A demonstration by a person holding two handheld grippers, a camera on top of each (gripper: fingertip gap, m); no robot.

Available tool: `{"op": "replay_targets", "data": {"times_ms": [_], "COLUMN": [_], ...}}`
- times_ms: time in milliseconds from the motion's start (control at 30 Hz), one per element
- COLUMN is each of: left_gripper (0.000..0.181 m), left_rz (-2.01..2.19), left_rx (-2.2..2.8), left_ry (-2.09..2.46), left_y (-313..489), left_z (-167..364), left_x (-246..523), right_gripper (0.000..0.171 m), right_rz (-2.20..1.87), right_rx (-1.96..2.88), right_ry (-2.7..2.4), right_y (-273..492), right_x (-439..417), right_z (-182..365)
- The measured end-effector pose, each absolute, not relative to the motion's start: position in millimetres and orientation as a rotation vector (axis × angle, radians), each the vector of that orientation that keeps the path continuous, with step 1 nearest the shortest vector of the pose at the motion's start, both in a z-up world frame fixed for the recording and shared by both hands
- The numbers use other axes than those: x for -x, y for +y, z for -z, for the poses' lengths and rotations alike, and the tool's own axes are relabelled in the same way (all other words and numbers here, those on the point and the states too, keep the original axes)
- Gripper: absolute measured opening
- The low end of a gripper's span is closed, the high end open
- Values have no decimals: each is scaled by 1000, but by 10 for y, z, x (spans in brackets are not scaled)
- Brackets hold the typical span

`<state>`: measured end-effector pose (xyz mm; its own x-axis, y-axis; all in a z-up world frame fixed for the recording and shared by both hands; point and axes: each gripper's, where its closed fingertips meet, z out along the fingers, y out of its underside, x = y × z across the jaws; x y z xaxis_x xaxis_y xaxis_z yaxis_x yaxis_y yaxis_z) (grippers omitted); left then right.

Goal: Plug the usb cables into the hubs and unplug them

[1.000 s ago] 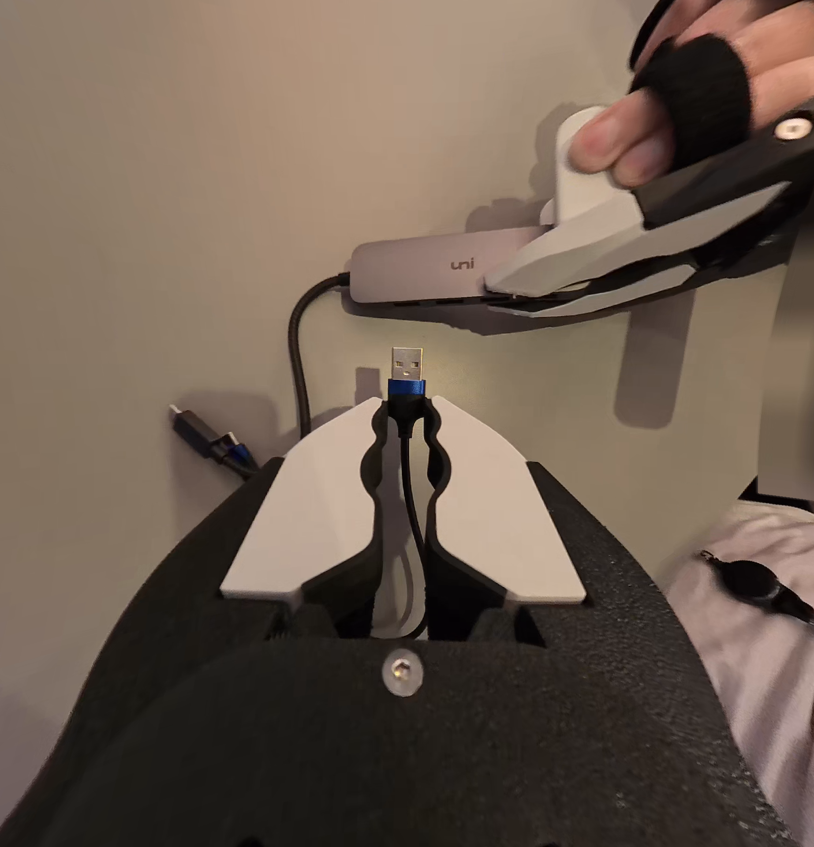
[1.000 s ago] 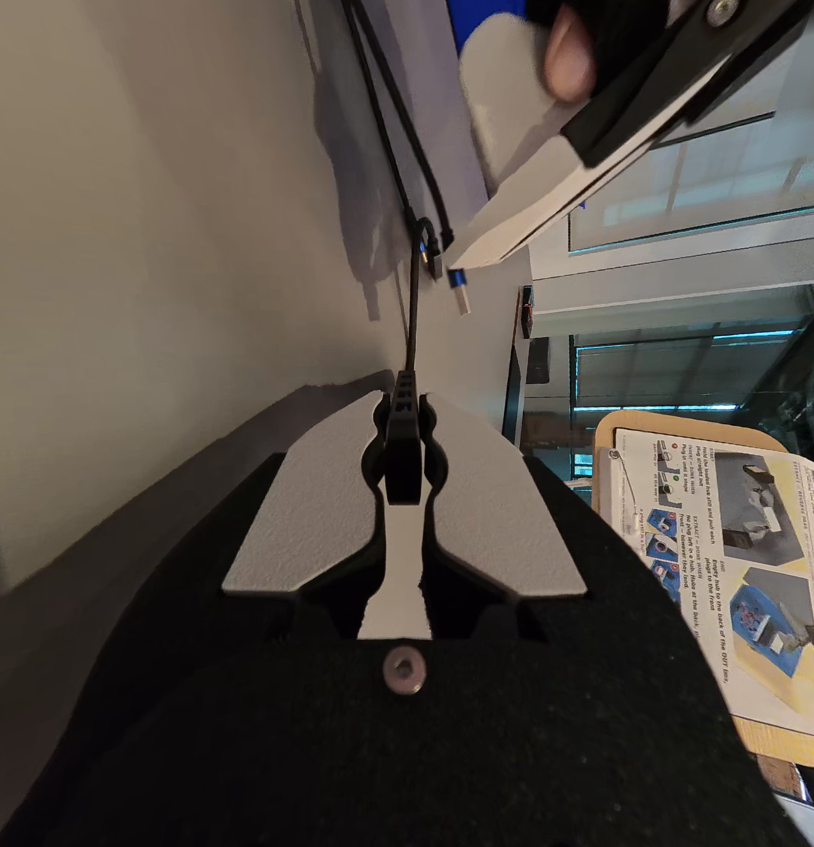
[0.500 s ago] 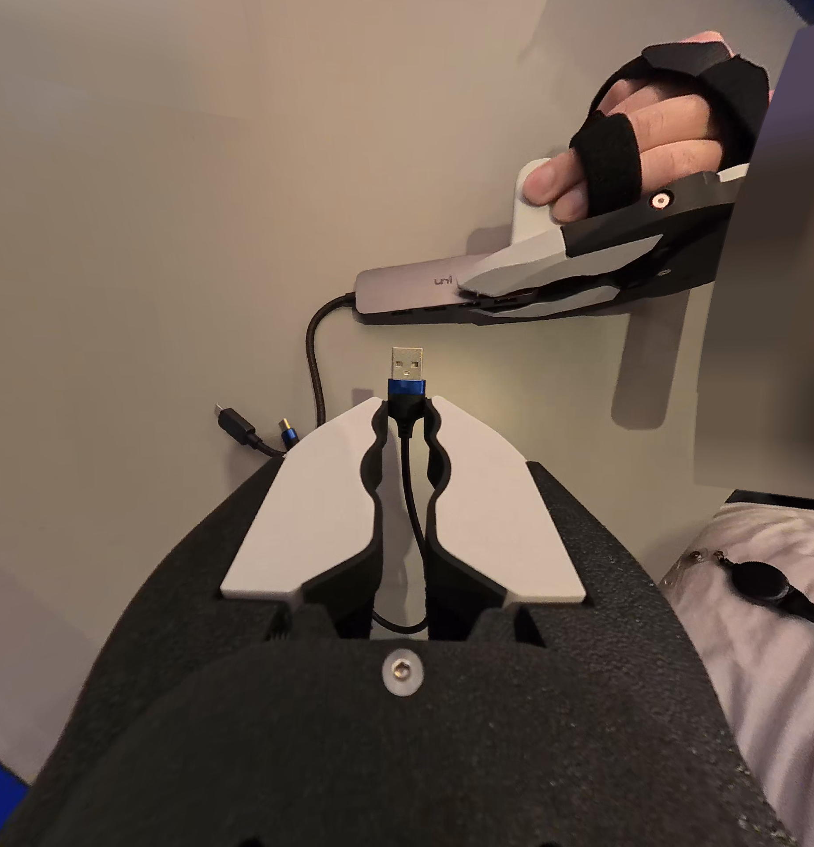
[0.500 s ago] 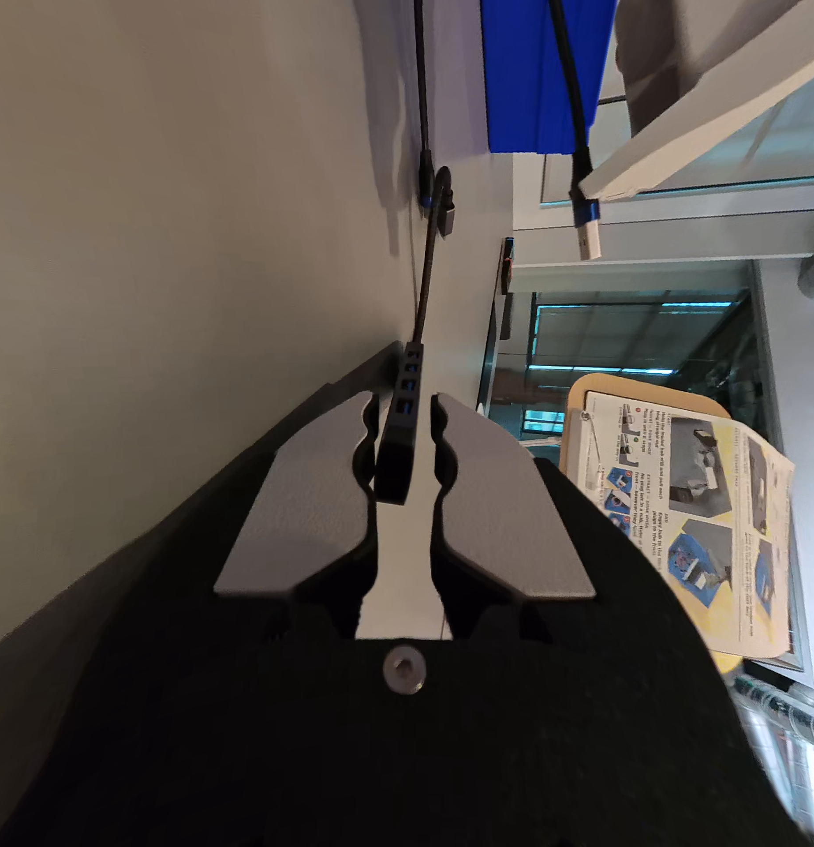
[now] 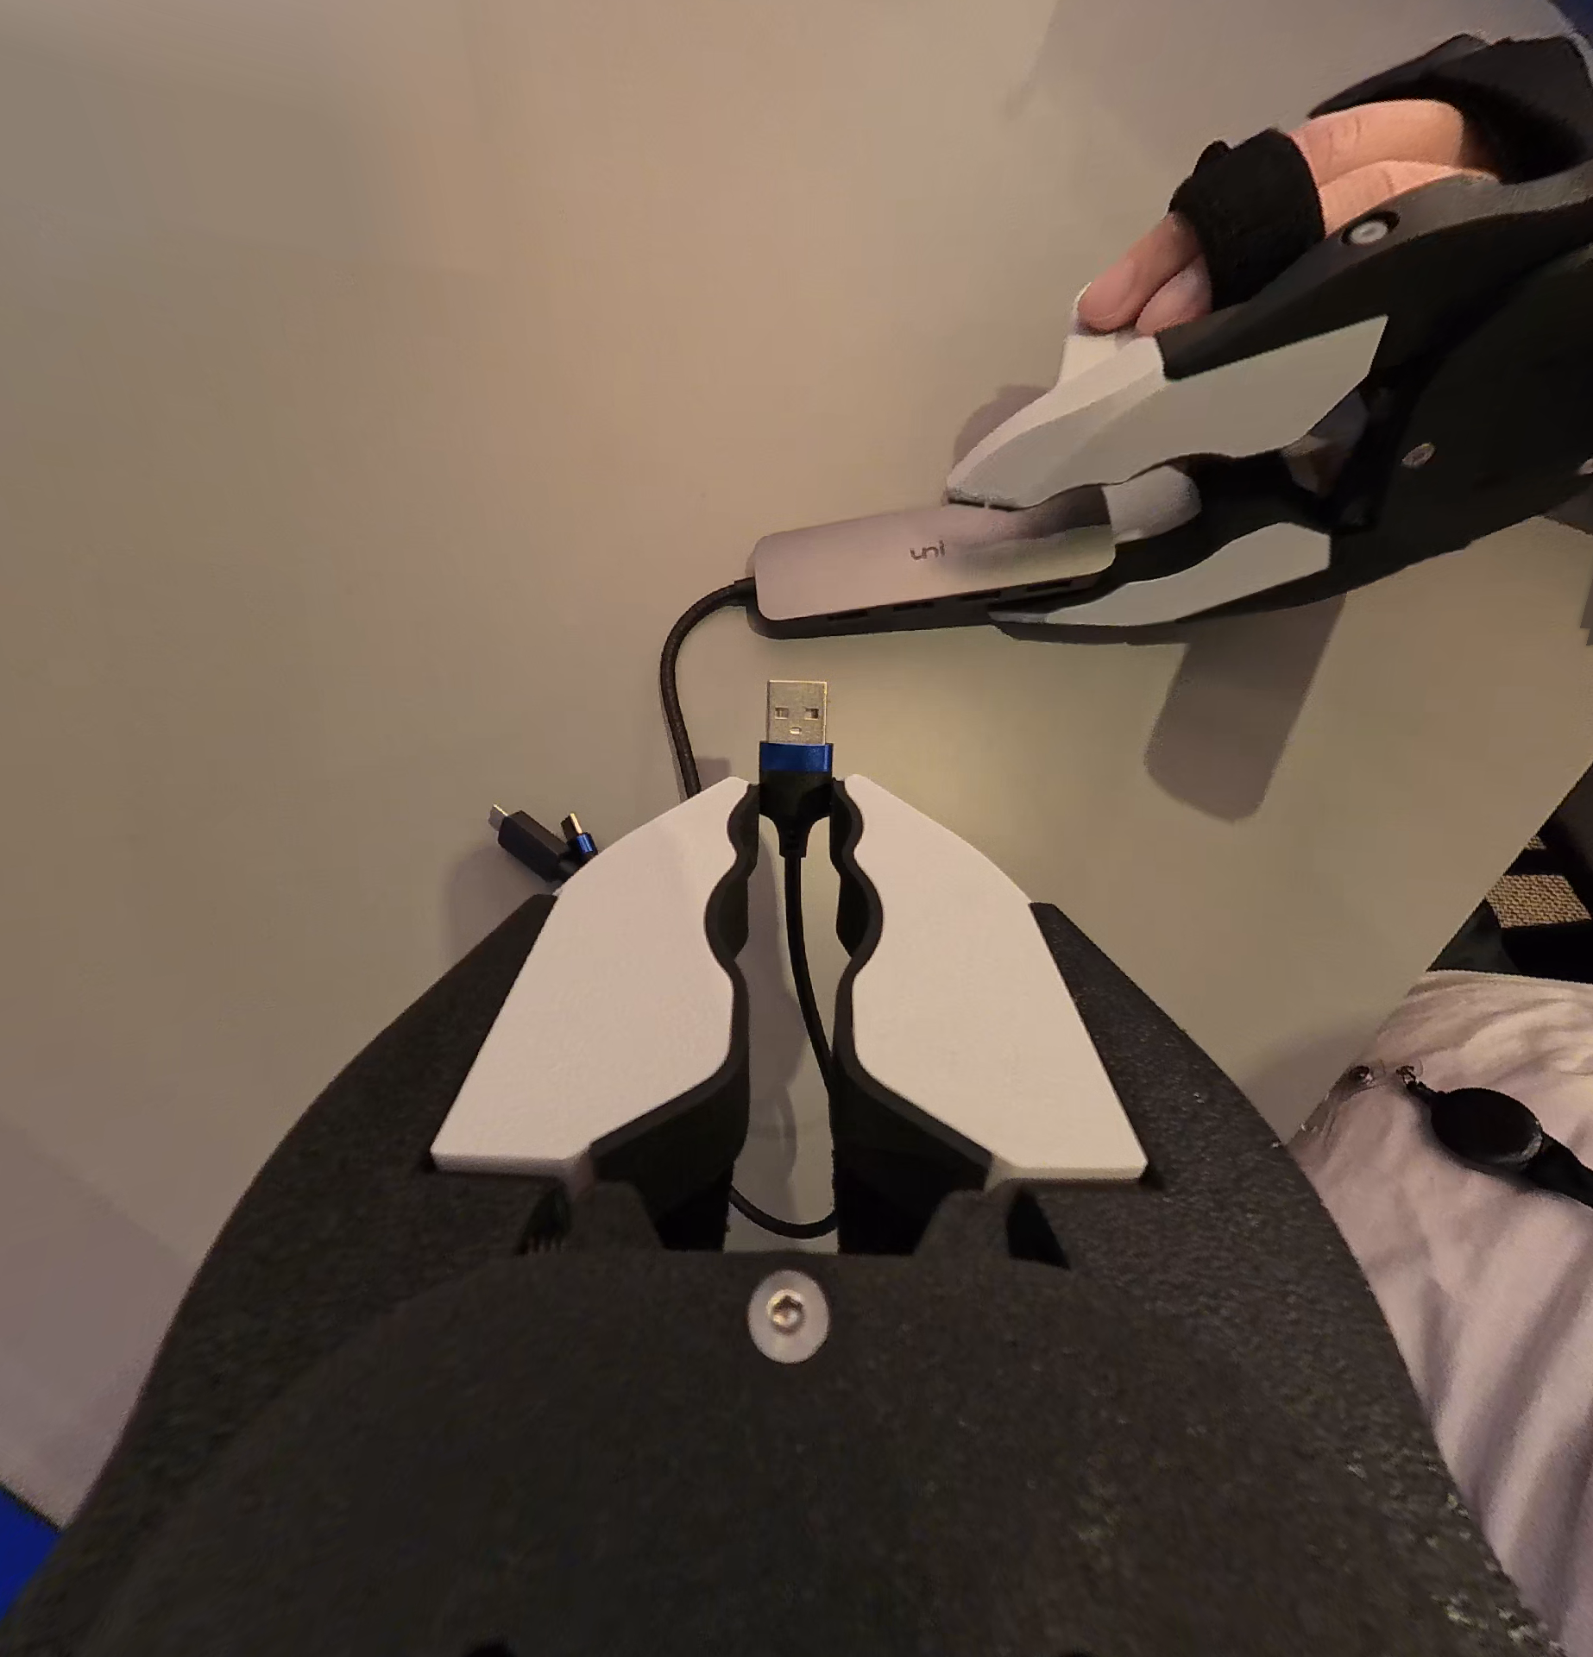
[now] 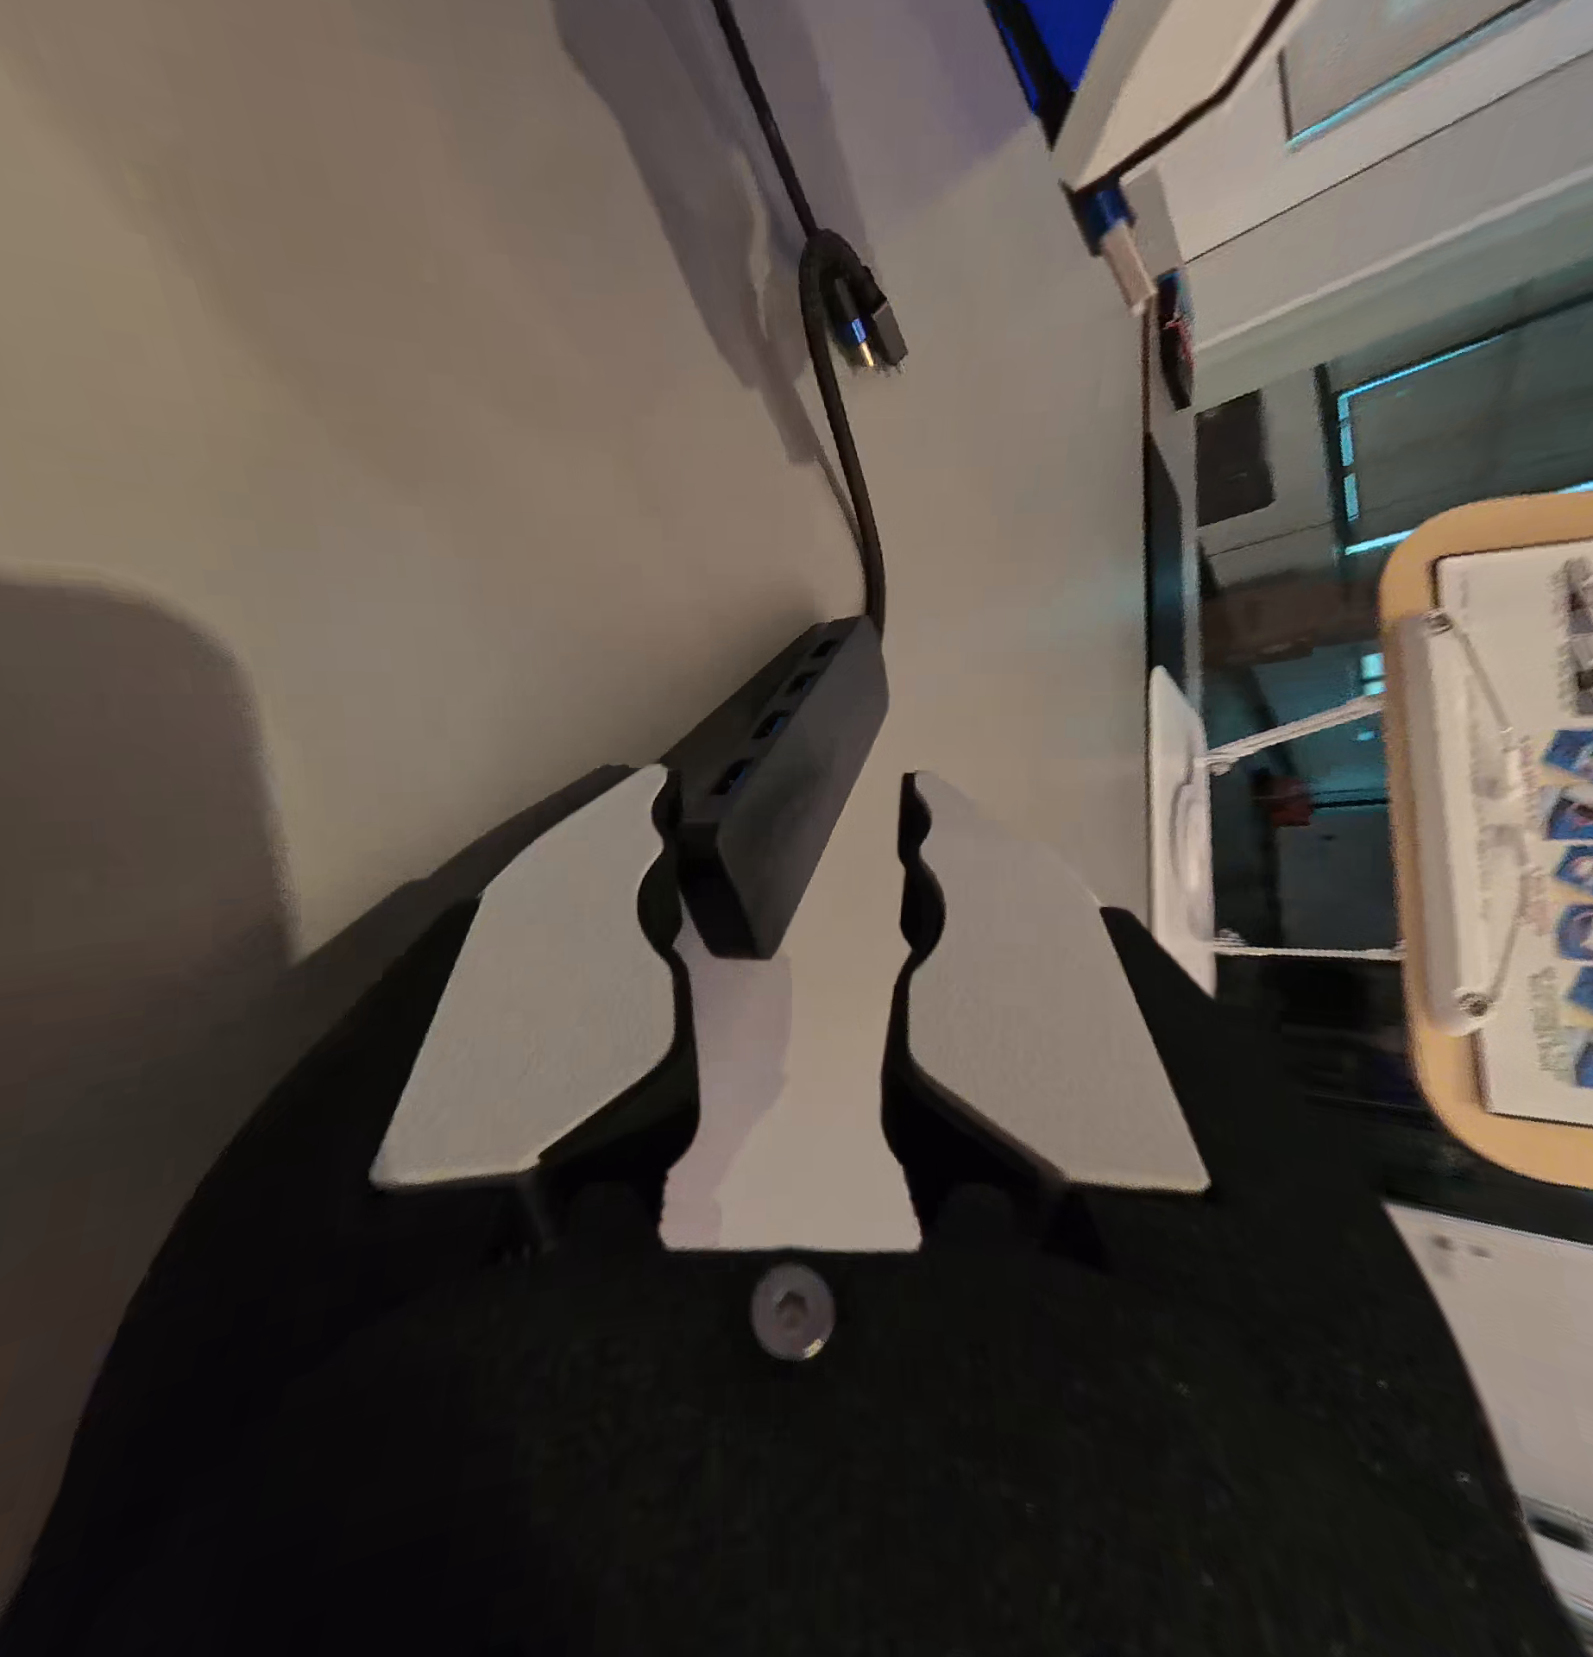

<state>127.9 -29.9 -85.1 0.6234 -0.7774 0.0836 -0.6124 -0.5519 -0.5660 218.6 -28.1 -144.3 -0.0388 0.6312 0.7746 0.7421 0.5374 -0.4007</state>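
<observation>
Left tongs [image 5: 795, 789] clench the stiff, light plug [image 5: 795, 737] behind its collar, below the hub [image 5: 927, 574]; right tongs [image 6: 784, 789] released.

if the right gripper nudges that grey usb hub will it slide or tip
The grey USB hub looks flat and slim, lying on the smooth table, so it will likely slide rather than tip. Its braided cable curves loosely, so it probably drags little. The right hand-held gripper is open around it.
</observation>
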Motion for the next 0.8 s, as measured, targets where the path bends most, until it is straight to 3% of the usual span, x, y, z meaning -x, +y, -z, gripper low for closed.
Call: {"op": "replay_targets", "data": {"times_ms": [467, 800], "left_gripper": [15, 15], "left_rz": [431, 341], "left_rx": [2321, 2163], "left_ry": [1120, 1215], "left_y": [-310, -358], "left_z": [822, 661], "left_x": [-1329, -1515], "right_gripper": [59, 22], "right_rz": [-290, -1085], "right_rx": [1402, 1639], "right_ry": [-1553, -1154], "right_y": [-550, -384], "right_x": [-2172, -1741], "right_z": [1324, 376]}}
